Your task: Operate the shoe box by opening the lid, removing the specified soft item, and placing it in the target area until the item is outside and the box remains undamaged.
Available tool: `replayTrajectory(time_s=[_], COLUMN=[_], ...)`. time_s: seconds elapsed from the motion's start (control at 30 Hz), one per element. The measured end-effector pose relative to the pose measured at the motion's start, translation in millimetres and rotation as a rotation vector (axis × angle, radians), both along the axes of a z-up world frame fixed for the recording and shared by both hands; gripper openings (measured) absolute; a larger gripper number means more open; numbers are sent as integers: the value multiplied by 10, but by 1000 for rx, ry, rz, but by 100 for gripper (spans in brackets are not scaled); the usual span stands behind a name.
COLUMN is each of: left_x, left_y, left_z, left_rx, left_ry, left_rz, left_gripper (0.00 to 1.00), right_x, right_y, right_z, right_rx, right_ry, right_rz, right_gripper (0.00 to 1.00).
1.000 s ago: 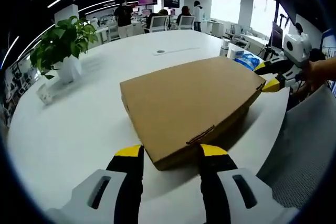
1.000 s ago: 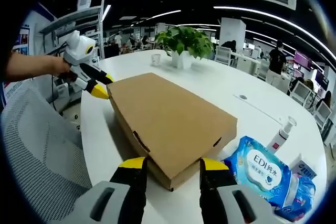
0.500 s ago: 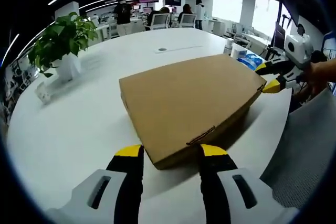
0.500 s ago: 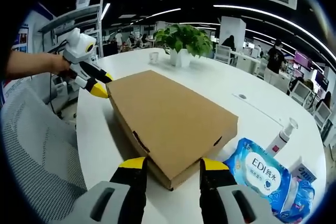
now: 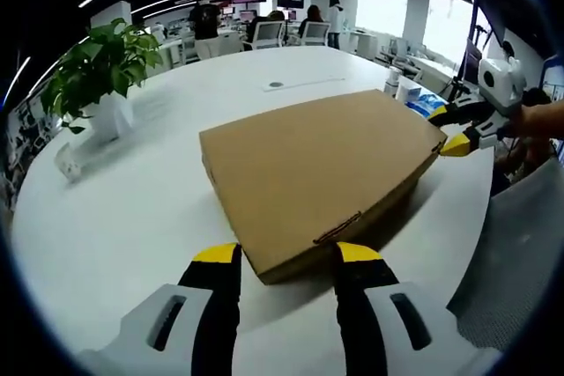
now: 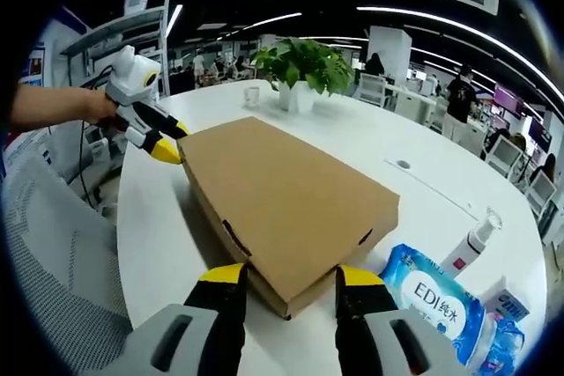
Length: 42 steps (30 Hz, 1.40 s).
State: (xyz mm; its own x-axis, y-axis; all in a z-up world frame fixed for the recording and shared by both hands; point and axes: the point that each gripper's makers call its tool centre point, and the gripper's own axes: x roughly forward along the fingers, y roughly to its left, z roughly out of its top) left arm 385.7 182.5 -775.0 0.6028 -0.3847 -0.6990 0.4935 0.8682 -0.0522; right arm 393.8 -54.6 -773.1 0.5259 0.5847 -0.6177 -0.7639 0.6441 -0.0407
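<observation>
A flat brown cardboard shoe box (image 5: 317,173) lies closed on the white round table (image 5: 132,209). My left gripper (image 5: 284,257) is open, its yellow-tipped jaws straddling one corner of the box. At the far corner, the right gripper (image 5: 454,129) touches the box edge. In the right gripper view the same box (image 6: 282,200) lies ahead and my right gripper (image 6: 289,277) is open around its near corner. The left gripper (image 6: 163,140) sits at the box's far left corner, held by a hand. The soft item stays hidden inside.
A potted plant (image 5: 97,72) stands at the table's far side. A blue wet-wipes pack (image 6: 436,301), a pump bottle (image 6: 471,244) and small cartons lie to the right of the box. A grey mesh chair (image 6: 53,279) stands by the table edge. People and desks fill the office behind.
The views have shifted a little as the cameras moved. Both grippers stay open at opposite corners of the closed box.
</observation>
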Motion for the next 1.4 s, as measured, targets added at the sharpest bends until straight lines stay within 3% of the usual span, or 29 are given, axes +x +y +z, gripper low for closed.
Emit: replayTrajectory(time_s=[0.6, 1.4], left_x=[292, 461], left_y=[-42, -52], left_z=[-32, -39], left_rx=[-14, -6], left_ry=[15, 23], left_rz=[6, -16], left_gripper=[42, 42], right_x=[367, 494], right_y=[-32, -47], right_z=[-5, -18], right_rx=[-22, -27], right_ry=[5, 10], right_rz=[-7, -26], right_gripper=[38, 39])
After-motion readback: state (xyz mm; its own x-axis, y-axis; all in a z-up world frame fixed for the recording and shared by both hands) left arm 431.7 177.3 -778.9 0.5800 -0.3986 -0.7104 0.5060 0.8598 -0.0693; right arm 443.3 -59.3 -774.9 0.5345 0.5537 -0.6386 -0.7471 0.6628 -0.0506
